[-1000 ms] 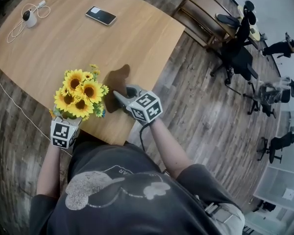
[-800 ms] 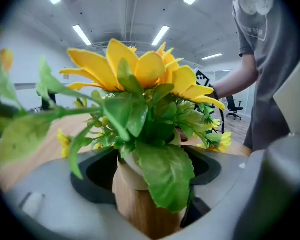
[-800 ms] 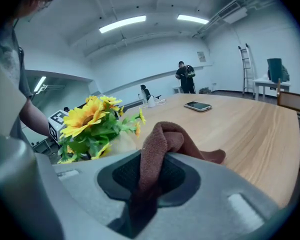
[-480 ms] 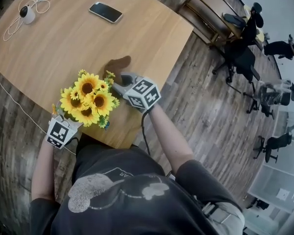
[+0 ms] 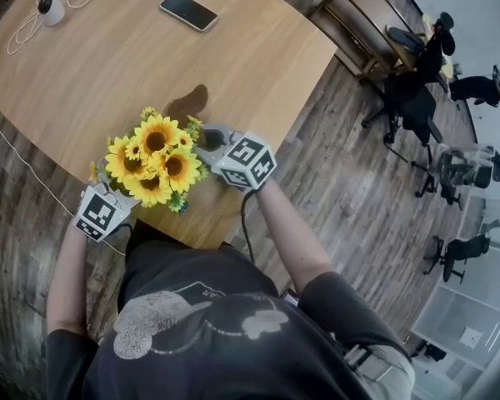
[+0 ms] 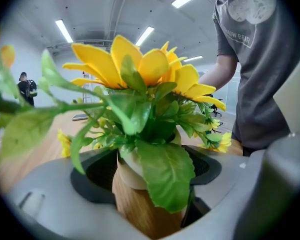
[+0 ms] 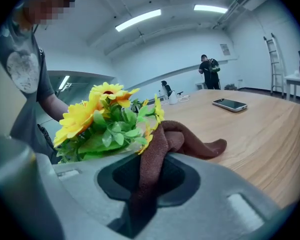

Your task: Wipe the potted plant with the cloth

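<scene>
Left hand-held gripper (image 5: 108, 197) has its jaws clamped round the wooden pot (image 6: 140, 204) of the potted sunflower plant (image 5: 154, 161) at the counter's (image 5: 133, 65) near edge. Right hand-held gripper (image 5: 208, 138) pinches the brown cloth (image 7: 162, 149) tight, just right of the blooms. Wiping looks underway; next, I'd say, the cloth sweeps gently across petals and leaves.

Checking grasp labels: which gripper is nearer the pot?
Left: the left gripper clamps the pot; the right gripper, gripping the cloth, sits beside the flowers.

Near table (image 5: 108, 65) edge: potted plant (image 5: 154, 158), cloth (image 7: 165, 139) just right; phone (image 5: 187, 11) far behind.
</scene>
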Available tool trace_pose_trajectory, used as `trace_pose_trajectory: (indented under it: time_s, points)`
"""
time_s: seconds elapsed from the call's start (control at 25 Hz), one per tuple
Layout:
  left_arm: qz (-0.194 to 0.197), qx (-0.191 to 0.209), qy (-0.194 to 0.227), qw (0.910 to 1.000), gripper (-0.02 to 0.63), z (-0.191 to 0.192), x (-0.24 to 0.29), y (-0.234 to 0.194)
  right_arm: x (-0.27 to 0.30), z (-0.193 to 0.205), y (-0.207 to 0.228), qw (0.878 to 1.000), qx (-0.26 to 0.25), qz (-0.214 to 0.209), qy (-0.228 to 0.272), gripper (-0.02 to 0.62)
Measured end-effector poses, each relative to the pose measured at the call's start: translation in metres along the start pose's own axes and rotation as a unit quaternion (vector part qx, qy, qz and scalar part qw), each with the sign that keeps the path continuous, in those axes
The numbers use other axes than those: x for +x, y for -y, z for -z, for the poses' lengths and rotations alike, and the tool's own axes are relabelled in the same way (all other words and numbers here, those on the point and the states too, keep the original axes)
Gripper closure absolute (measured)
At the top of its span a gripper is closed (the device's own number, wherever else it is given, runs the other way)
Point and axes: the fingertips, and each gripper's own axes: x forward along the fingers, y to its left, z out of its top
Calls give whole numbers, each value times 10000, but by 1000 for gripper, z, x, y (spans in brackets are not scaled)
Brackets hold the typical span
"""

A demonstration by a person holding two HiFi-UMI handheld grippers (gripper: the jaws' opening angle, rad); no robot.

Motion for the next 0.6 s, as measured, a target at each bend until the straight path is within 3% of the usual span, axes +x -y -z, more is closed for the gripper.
trace_pose_trajectory:
  time_s: [0.2,0.36,0.6]
  points:
    - [-454,-570,9,9973,117,3,-2,-9,-12,12,-11,10000,72,55,36,532]
    - [-994,-909,23,9909,110,5,-8,-11,-25,23,-23,9998,157,71,78,532]
    - [-2119,-1590,243,9640,129,20,-25,-4,-32,36,-55,9999,56,-158,21,532]
